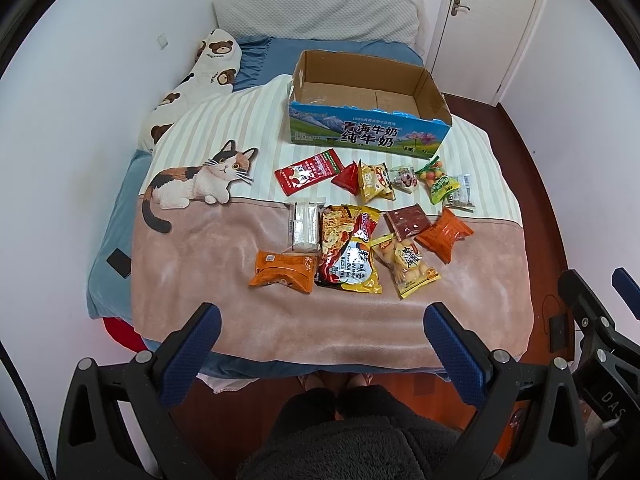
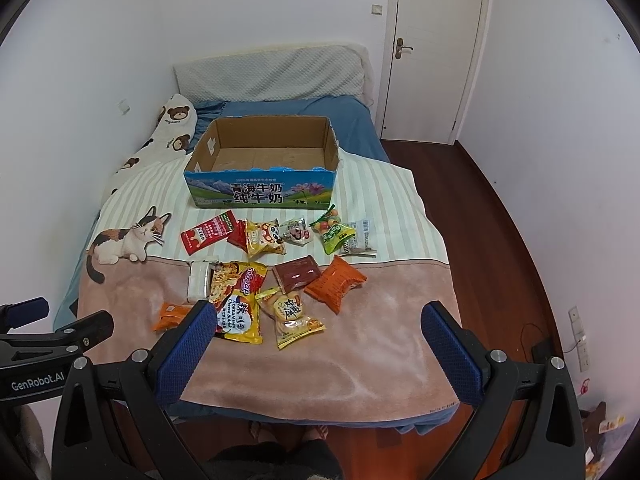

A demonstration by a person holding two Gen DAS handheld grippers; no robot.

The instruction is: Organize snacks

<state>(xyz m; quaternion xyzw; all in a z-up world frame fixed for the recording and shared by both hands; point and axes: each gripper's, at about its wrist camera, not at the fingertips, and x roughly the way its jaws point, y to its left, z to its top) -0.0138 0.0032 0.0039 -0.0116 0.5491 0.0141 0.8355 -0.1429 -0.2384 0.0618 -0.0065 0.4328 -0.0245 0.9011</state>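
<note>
Several snack packets lie spread on the bed blanket in front of an empty cardboard milk box [image 1: 424,92] [image 2: 200,152]. Among them are a noodle packet [image 1: 348,252] [image 2: 240,304], an orange packet [image 1: 282,272] [image 2: 170,314], a red sachet [image 1: 310,171] [image 2: 210,232], a yellow biscuit bag [image 1: 406,266] [image 2: 294,316] and a second orange packet [image 1: 444,236] [image 2: 336,284]. My left gripper [image 1: 322,320] hangs open above the bed's near edge, holding nothing. My right gripper [image 2: 320,318] is open too, empty, its left finger [image 2: 192,340] overlapping the orange packet in view.
A cat-print blanket [image 1: 208,240] [image 2: 380,320] covers the bed. A bear-print pillow [image 1: 192,88] [image 2: 168,128] lies at the left, a grey headboard cushion [image 1: 320,16] at the far end. A white door [image 2: 432,48] and wood floor [image 2: 500,240] are to the right. The person's legs [image 1: 352,432] are below.
</note>
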